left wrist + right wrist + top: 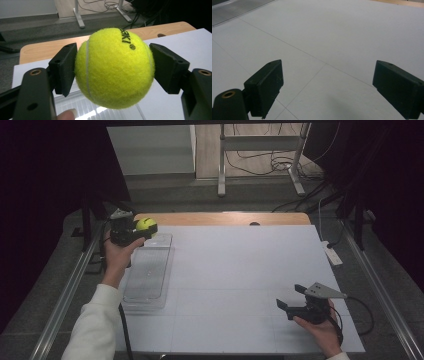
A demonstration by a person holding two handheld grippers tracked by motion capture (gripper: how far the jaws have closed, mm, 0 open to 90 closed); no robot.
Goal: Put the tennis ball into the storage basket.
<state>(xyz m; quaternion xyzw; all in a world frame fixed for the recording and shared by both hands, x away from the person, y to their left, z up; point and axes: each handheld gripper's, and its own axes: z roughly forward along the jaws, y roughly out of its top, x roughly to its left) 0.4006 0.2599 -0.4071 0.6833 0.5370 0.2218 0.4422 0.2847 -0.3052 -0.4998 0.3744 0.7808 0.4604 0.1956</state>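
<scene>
Fingers [63, 70] of left gripper [113, 67] clamping tennis ball [115, 67], its underside cut off.

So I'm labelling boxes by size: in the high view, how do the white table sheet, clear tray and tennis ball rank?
Largest to smallest as they look in the high view:
1. White table sheet
2. Clear tray
3. Tennis ball, held above the tray's far end in the left gripper, so somewhat nearer the camera yet plainly smallest.
</scene>
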